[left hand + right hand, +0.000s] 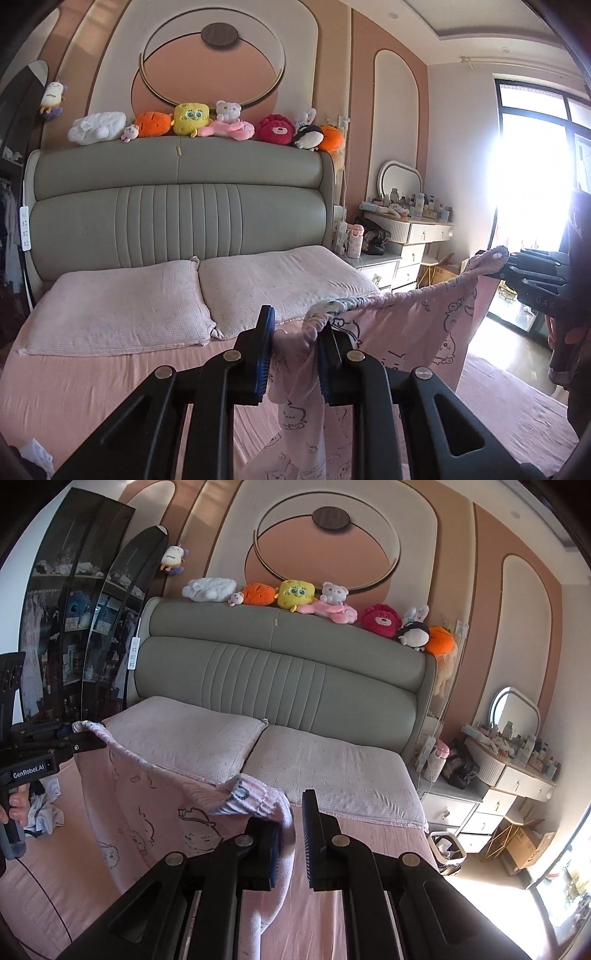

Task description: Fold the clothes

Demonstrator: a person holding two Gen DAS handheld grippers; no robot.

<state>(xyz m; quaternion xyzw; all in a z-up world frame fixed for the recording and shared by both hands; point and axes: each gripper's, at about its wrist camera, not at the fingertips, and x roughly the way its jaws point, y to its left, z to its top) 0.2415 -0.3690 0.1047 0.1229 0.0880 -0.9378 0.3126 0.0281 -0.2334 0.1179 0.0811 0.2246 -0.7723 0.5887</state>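
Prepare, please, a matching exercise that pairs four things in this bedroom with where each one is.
Things:
1. yellow plush
2. pillows
3. pink garment
4. bottles

Places:
A. on the dressing table
B. atop the headboard
C. held up between the left hand-held gripper and the right hand-held gripper
D. on the bed, against the headboard

Pairs: 1-B; 2-D; 3-C; 4-A

Two pillows (122, 302) lie side by side on the bed (92, 387) before the headboard (177, 206); plush toys (192, 120) sit atop it, and a dressing table (417, 229) stands right of the bed.
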